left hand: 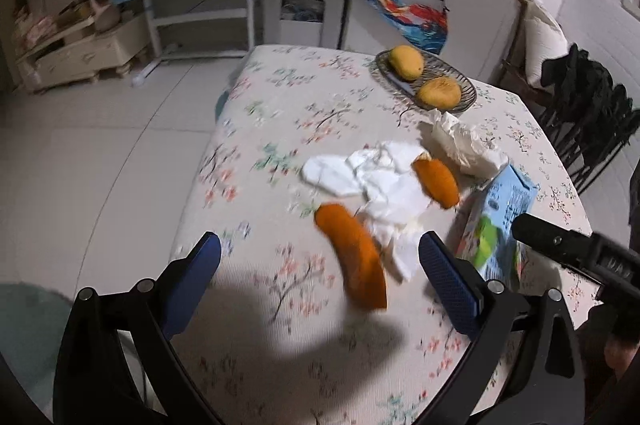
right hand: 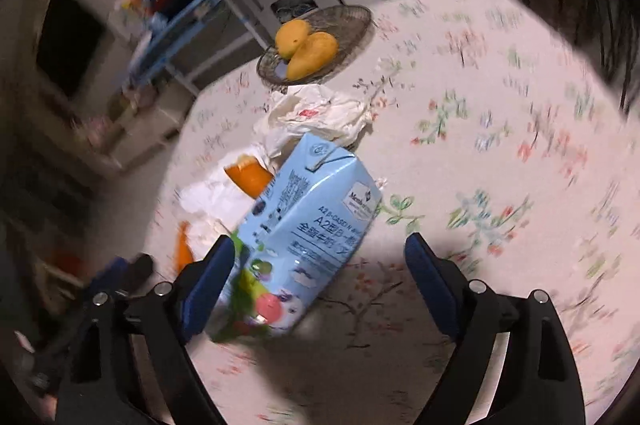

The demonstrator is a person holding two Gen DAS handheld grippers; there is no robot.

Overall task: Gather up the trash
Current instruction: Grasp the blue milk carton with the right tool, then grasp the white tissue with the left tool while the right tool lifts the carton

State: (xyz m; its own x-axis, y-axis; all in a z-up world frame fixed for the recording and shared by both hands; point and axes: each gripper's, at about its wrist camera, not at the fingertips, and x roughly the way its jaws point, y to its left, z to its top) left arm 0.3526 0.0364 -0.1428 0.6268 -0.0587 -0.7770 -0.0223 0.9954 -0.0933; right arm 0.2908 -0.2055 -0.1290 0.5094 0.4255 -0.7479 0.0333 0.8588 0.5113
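On the floral tablecloth lie two orange peel pieces, crumpled white tissues, a crumpled cream wrapper and a light blue milk carton. My left gripper is open above the near peel, which lies between its fingers. My right gripper is open around the lying milk carton; the carton rests against the left finger, apart from the right one. The peel, tissues and wrapper lie beyond it.
A wire basket with two mangoes stands at the table's far side, also in the right wrist view. A chair with dark clothing is at the right. The table's left edge drops to tiled floor.
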